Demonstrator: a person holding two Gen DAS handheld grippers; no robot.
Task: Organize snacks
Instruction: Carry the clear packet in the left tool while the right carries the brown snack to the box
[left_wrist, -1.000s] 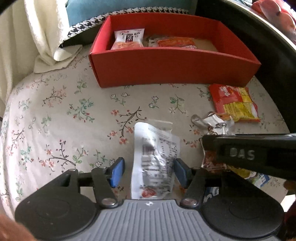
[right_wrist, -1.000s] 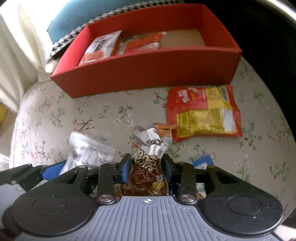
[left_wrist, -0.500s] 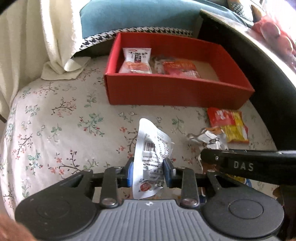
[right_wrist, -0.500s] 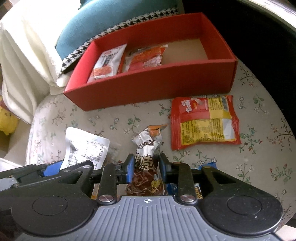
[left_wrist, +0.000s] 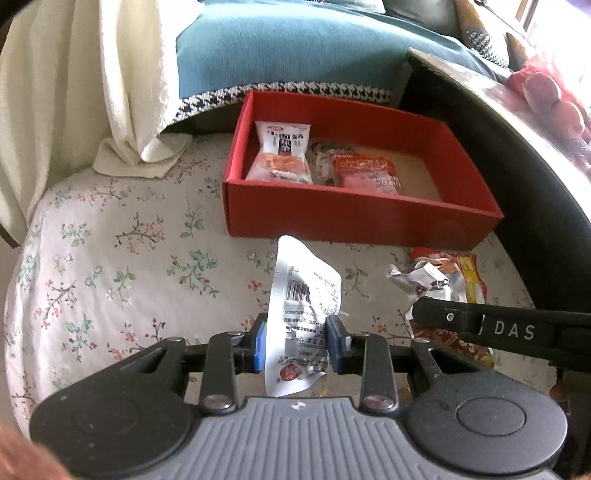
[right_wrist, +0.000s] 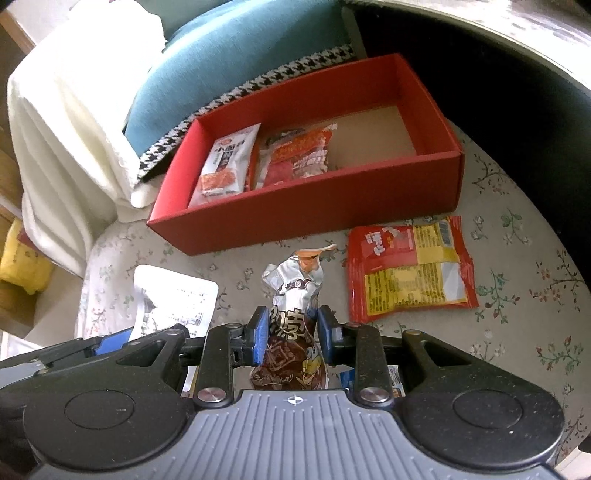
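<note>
Now both grippers hold pkts: left gripper (left_wrist: 296, 345) pinches white packet (left_wrist: 304, 314), right gripper (right_wrist: 289, 339) clamps brown packet (right_wrist: 291, 332). Red box (left_wrist: 354, 221) sits at 12 o'clock, long axis 9–3; left nearer.

Blue packet (right_wrist: 393, 380): mostly hidden behind the right gripper (right_wrist: 290, 341). Red-and-yellow packet (left_wrist: 469, 275): partly covered by the silver wrapper (left_wrist: 424, 282). Packet print: illegible.
</note>
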